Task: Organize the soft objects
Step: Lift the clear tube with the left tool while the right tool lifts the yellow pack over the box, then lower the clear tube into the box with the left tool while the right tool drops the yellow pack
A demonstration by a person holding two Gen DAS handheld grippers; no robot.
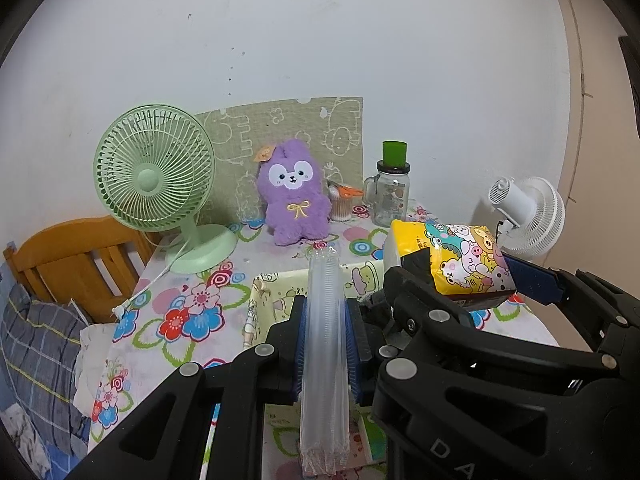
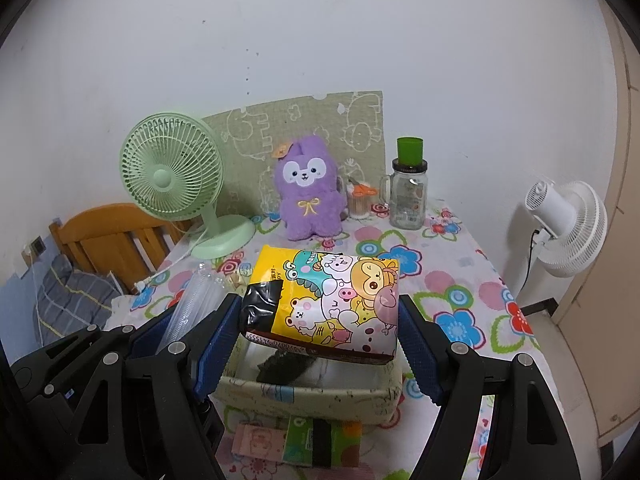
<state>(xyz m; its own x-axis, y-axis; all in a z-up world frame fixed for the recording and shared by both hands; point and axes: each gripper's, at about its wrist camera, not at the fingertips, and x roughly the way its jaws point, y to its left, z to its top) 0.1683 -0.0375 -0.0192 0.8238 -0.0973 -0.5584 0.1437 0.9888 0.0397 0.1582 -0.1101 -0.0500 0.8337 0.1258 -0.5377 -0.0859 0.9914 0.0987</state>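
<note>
Purple plush bunny [image 1: 295, 192], mint-green fan [image 1: 154, 184], flower-patterned tablecloth [image 1: 188, 312]

Bin [image 2: 312, 394] interior — mostly hidden

The left gripper [image 1: 327, 354] is built of matte black plastic linkage arms joined by round silver-grey pivot pins, and its two fingers carry blue pads [image 1: 301, 350] with a fine knurled texture. The right gripper [image 2: 320, 344] has the same make: angular black arms with cut-out openings, silver pins at the joints, and long blue textured pads [image 2: 418, 354] on the inner faces. White letters, partly cut off, are printed on one black arm in the left wrist view.
</note>
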